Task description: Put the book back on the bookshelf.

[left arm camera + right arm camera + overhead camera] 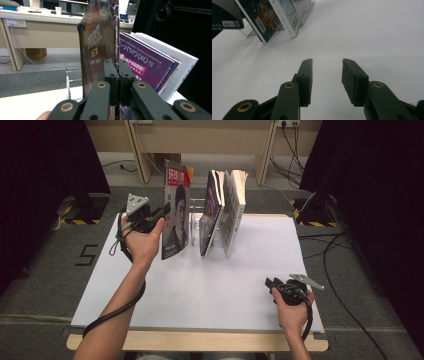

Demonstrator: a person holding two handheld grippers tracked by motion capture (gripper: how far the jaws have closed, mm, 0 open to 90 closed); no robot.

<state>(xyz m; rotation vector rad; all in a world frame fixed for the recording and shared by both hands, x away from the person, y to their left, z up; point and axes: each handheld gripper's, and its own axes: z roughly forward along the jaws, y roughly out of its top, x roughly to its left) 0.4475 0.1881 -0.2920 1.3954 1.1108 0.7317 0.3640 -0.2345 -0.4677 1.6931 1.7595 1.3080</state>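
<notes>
A magazine [176, 215] with a red title and a portrait on its cover stands upright on the white table [215, 290], left of the other books. My left gripper [164, 213] is shut on its left edge. In the left gripper view the jaws pinch the magazine's [97, 45] edge, with my left gripper [117, 65] closed tight on it. A dark book [212, 212] and a pale book [234, 210] lean in a clear rack [196, 207]. My right gripper [270, 283] rests near the table's front right, open and holding nothing; in its own view my right gripper [327, 62] points over bare table.
A purple book [146, 66] and a white book [180, 65] lean behind the magazine. Book bottoms [263, 23] and the rack's clear base [249, 31] sit at the right gripper view's top left. Cables [340, 285] run over the floor at the right.
</notes>
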